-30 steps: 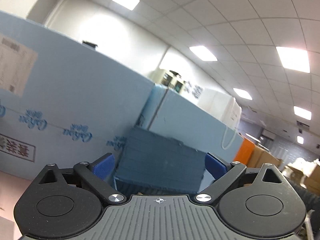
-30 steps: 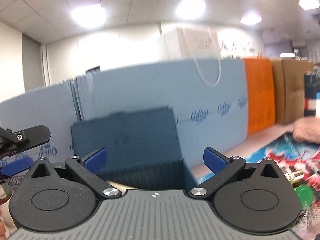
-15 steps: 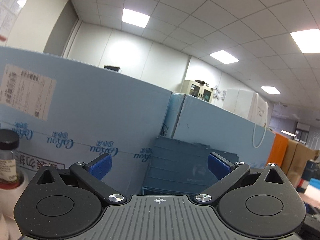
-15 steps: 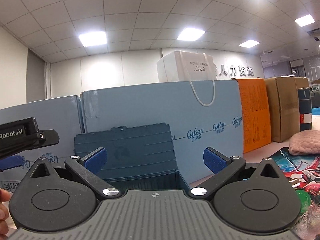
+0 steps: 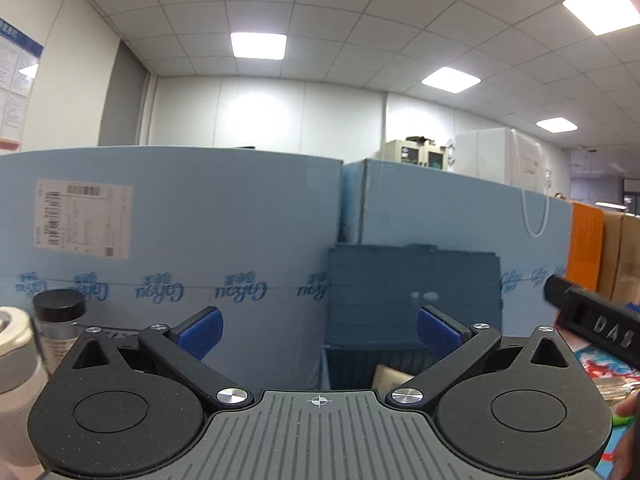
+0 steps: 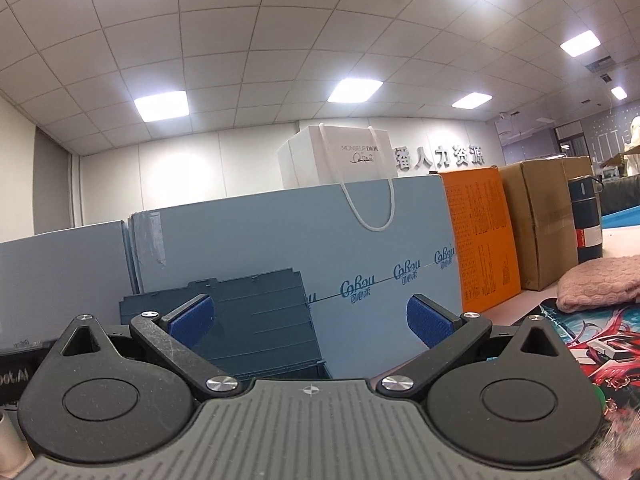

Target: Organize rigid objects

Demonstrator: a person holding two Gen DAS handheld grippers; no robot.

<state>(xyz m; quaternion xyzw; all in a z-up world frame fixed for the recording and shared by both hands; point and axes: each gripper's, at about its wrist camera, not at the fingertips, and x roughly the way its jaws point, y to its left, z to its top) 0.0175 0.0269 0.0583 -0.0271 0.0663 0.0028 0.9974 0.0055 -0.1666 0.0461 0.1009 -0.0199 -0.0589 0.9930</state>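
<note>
- two grippers are showing, one per view: the left gripper [image 5: 318, 330] and the right gripper [image 6: 310, 320], each with its two blue-padded fingers spread wide and nothing between them.
- one dark blue crate [image 5: 412, 304] is standing ahead of the left gripper, a little to the right of its centre line, its raised lid leaning against the light blue boxes [image 5: 200, 248]; in the right wrist view the same crate [image 6: 256, 320] is sitting just left of centre, behind the left finger.
- one pale block [image 5: 390, 376] is lying inside the crate, partly hidden by the left gripper's right finger.
- two containers are standing at the far left of the left gripper: one jar with a black cap [image 5: 60, 320] and one white bottle [image 5: 16, 356] beside it.
- two light blue boxes are forming the backdrop, with one white paper bag [image 6: 336, 158] resting on top.
- one orange box [image 6: 484, 236] and one brown box [image 6: 540, 220] are standing to the right of them.
- one dark flask [image 6: 586, 216] and one pink cloth [image 6: 600, 282] are lying well off to the right of the right gripper.
</note>
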